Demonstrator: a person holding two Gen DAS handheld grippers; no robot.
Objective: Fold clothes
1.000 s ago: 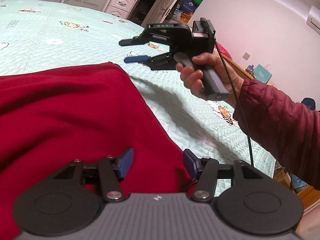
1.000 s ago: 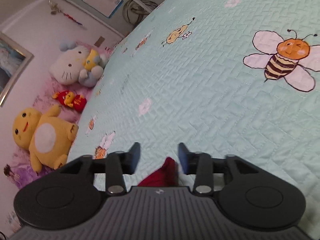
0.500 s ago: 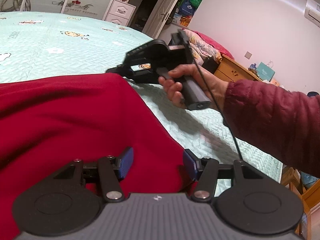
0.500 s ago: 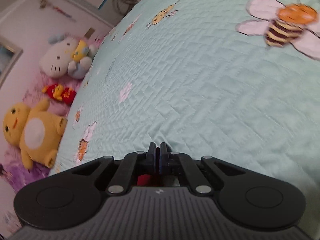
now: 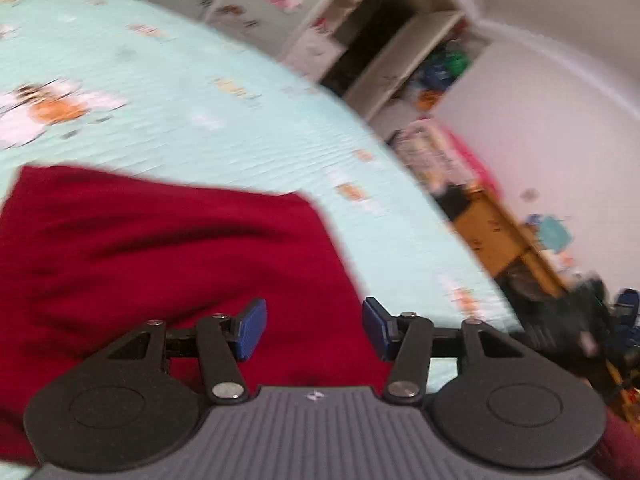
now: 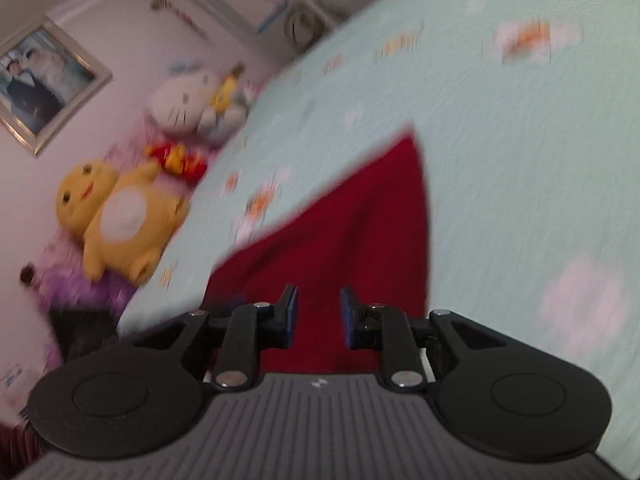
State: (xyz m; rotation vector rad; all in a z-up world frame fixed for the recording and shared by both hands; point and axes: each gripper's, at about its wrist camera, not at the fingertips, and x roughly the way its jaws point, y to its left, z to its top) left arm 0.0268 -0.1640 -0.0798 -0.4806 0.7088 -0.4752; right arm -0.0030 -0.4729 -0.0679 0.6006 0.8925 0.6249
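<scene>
A dark red garment [image 5: 160, 264] lies on the mint green bedspread [image 5: 240, 132]. In the left wrist view it fills the lower left, with a folded edge running across its top. My left gripper [image 5: 314, 328] is open and empty just above the garment. In the right wrist view the garment [image 6: 360, 232] shows as a pointed red corner on the bedspread [image 6: 520, 160]. My right gripper [image 6: 319, 316] is open above that corner, holding nothing. Both views are blurred by motion.
Plush toys, a yellow one [image 6: 116, 220] and a white cat [image 6: 192, 100], sit at the head of the bed. A framed photo [image 6: 40, 80] hangs on the wall. A wooden nightstand [image 5: 508, 240] and an open wardrobe [image 5: 384, 40] stand beyond the bed's far edge.
My right gripper was shut half a second ago and is now open, pulled back from the garment corner. It has left the left wrist view. The left gripper stayed open.
</scene>
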